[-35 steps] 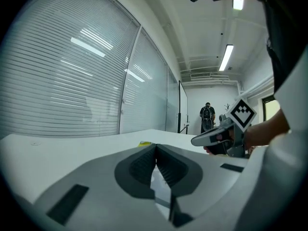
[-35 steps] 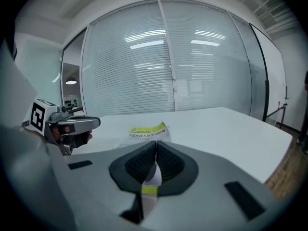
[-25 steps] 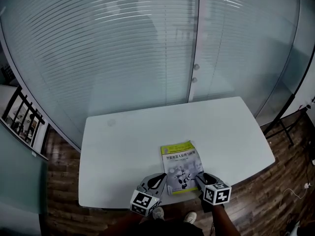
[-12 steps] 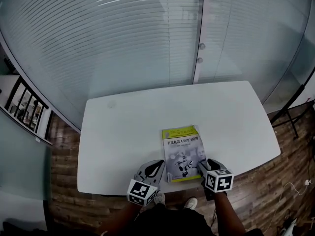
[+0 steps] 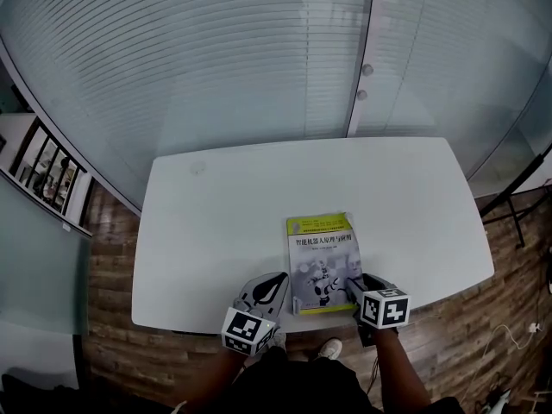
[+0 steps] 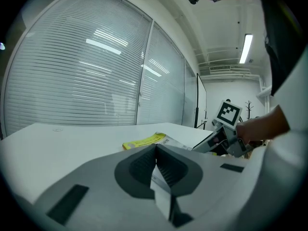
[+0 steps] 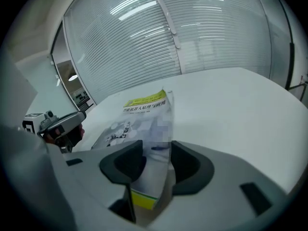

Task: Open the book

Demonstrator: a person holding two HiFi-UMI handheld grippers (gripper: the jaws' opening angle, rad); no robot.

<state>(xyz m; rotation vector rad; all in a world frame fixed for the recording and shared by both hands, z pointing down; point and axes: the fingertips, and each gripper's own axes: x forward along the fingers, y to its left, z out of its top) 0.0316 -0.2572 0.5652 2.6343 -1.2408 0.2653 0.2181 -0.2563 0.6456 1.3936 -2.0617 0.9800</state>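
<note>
**Closed book (image 5: 323, 261) on a white table (image 5: 207, 231).** The book lies flat, cover up, right of centre, with its near edge close to the table's near edge.

- **Right claw (image 5: 354, 285):** It is set at the book's near right corner and angled downward, so that the free edge of the pages enters its gap. Its jaws stand wide and are closing with that corner between them. The pads do not appear to press on it yet. This is probably the best edge for catching the cover and lifting it.
- **Left claw (image 5: 274, 283):** Its jaws are together and hold nothing. It sits low just beside the book's near left corner, on the spine side, probably to steady the book as the cover turns.

The book is not yet opened.
</note>
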